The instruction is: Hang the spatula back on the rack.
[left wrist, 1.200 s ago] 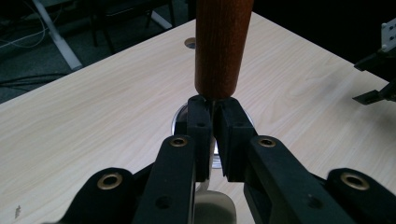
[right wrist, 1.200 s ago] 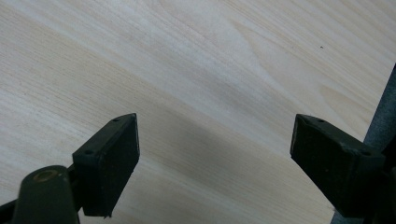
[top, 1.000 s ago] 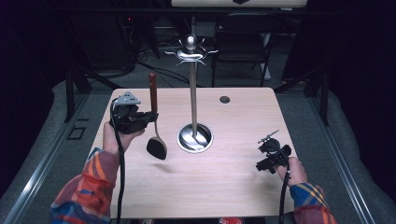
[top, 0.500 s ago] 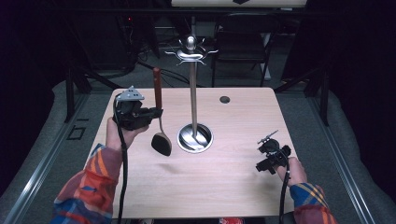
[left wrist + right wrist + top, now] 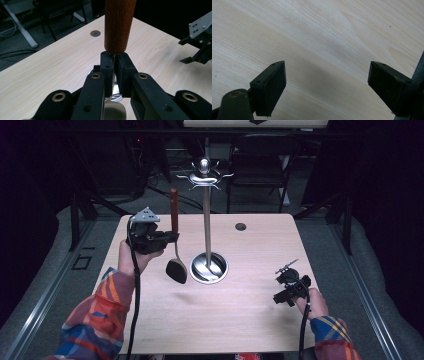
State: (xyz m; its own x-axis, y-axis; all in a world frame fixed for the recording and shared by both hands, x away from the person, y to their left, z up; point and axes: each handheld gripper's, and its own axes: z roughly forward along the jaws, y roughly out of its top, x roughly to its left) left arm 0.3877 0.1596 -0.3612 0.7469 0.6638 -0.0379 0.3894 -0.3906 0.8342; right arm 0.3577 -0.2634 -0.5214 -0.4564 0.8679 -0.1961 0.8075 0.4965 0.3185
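A ladle-like utensil with a red-brown wooden handle and a dark bowl hangs upright above the table's left half. My left gripper is shut on its thin metal shank just below the handle; the pads pinch the shank. To its right stands a metal utensil stand with hooks at the top and a round shiny base. My right gripper rests low over the table's right side, its fingers spread wide over bare wood, holding nothing.
The light wooden table has a small round hole near its far edge. Dark chairs and cables stand beyond the far edge. Grey floor borders both sides.
My left gripper has lifted the utensil and carried it right, toward the stand; its bowl has risen off the table. The right gripper has stayed in place.
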